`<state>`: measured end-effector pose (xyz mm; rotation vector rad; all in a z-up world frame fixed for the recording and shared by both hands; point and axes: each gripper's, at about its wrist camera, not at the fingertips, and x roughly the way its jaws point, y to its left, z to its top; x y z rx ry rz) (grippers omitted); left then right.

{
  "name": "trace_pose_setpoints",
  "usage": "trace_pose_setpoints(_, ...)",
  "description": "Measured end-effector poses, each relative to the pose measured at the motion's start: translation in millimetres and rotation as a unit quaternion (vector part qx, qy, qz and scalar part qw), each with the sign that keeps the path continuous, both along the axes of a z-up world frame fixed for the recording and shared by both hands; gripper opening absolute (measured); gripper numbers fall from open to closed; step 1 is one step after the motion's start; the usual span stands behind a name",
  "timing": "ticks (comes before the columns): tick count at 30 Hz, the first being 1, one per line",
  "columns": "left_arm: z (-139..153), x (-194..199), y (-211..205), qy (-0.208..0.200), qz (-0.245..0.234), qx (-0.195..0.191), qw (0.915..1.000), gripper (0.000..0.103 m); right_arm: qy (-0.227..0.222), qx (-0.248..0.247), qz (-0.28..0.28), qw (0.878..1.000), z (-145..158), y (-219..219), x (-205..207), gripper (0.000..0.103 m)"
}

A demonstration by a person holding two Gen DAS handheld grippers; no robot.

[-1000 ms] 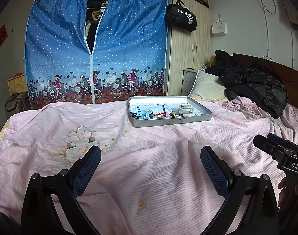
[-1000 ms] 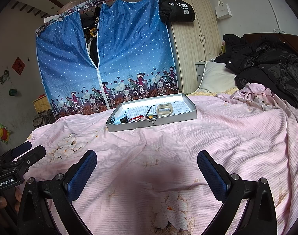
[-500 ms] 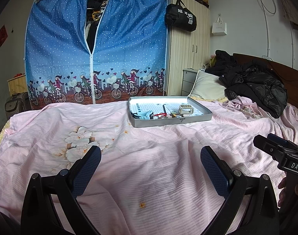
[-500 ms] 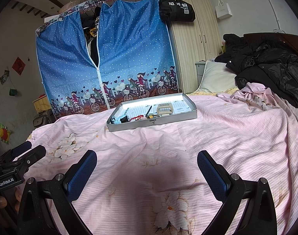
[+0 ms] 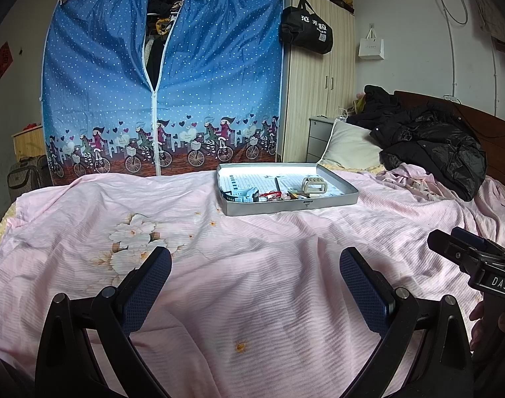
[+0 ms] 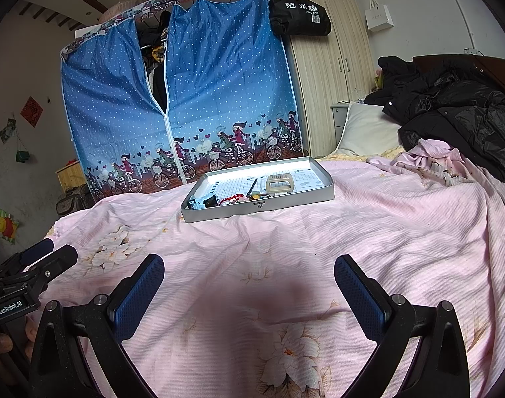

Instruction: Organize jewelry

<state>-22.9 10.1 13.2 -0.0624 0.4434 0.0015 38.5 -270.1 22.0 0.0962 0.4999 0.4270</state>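
A shallow silver tray (image 5: 292, 206) (image 6: 295, 200) lies on the pink bedspread, well ahead of both grippers. Inside it sit a beige hair clip (image 5: 314, 185) (image 6: 279, 184), a light blue watch-like piece (image 5: 244, 194), a dark stick (image 6: 253, 185) and a small pile of red and mixed jewelry (image 5: 275, 195) (image 6: 234, 200). My left gripper (image 5: 254, 285) hovers open over the spread, nothing between its fingers. My right gripper (image 6: 249, 285) is open and empty too. Each gripper shows at the edge of the other's view.
A black jacket (image 5: 431, 146) and a white pillow (image 5: 350, 147) lie at the bed's far right. A blue fabric wardrobe (image 5: 159, 93) and a wooden cabinet (image 5: 318, 93) stand behind the bed. A hand (image 6: 0, 348) holds the left gripper's handle.
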Motion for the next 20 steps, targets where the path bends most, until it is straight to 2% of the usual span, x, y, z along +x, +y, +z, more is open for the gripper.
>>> trace_pose_setpoints(4, 1.6, -0.6, 1.5, 0.000, 0.006, -0.009, 0.9999, 0.100, 0.000, 0.000, 0.000, 1.000, 0.1, 0.1, 0.3, 0.103)
trace_pose_setpoints(11, 1.4, -2.1, 2.9, -0.003, 0.027, 0.007, 0.9996, 0.100, 0.000, -0.001, 0.001, 1.000, -0.8, -0.1, -1.4, 0.103)
trace_pose_setpoints(20, -2.5, -0.4, 3.4, 0.000, 0.026, 0.015, 0.9995, 0.100, 0.001, -0.001, 0.000, 1.000, -0.3, 0.1, -1.2, 0.103)
